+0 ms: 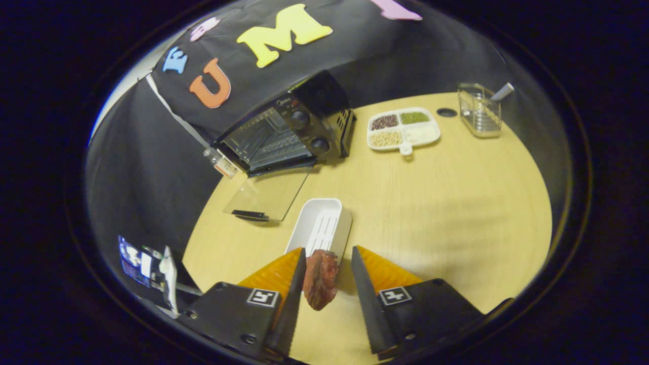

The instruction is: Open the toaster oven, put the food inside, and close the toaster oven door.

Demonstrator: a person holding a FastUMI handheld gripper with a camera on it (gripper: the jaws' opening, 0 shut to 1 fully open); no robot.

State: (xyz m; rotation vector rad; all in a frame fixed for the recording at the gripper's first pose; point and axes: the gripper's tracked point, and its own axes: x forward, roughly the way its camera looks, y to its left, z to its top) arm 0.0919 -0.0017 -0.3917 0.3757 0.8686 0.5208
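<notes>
Meat point(320, 279) hangs between the gripper point(327, 266) fingers, the grip unclear; toaster oven point(286, 129), door point(267, 193) down, lies ahead-left beyond the white tray point(320, 223).

white dish's point(320, 223) near end hidden behind meat piece point(320, 279), toaster oven point(284, 134) knob markings too small to read

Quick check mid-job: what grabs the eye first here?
The reddish-brown chunk of food sits between the fingers of the gripper, touching the left one, with a gap at the right. Beyond it lies a white rectangular tray, then the black toaster oven, glass door folded down.
</notes>
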